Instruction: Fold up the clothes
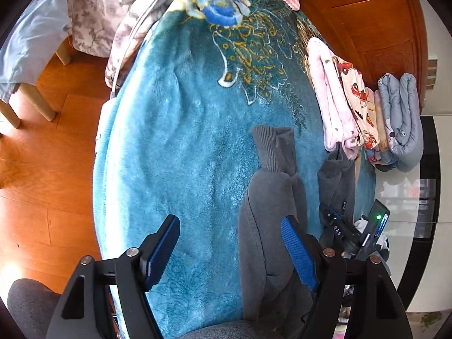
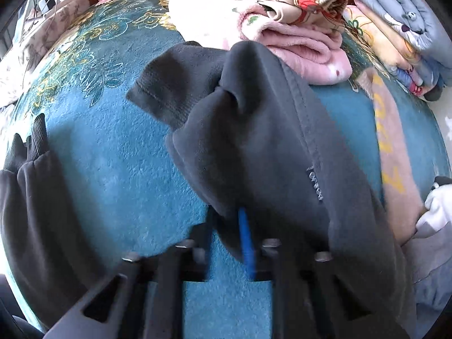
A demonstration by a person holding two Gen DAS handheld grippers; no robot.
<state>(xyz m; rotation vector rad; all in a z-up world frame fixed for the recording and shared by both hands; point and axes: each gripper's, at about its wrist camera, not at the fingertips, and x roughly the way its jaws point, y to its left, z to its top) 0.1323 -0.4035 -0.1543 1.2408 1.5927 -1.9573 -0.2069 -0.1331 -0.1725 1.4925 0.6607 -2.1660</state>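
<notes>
A dark grey garment with ribbed cuffs (image 1: 271,197) lies on a teal floral blanket (image 1: 175,147). My left gripper (image 1: 228,251) is open and empty, low over the blanket, its right finger over the grey fabric. My right gripper (image 2: 226,226) is shut on a bunched part of the grey garment (image 2: 254,130) and holds it lifted above the blanket (image 2: 118,163); the cloth drapes over its fingers. The right gripper also shows in the left wrist view (image 1: 353,231). Another grey sleeve (image 2: 36,192) lies at the left of the right wrist view.
A stack of folded clothes, pink (image 1: 333,104), patterned and light blue (image 1: 401,118), sits on the bed's right side, also shown in the right wrist view (image 2: 296,28). A grey floral quilt (image 1: 107,14) lies at the far left. Wooden floor (image 1: 48,169) is left of the bed.
</notes>
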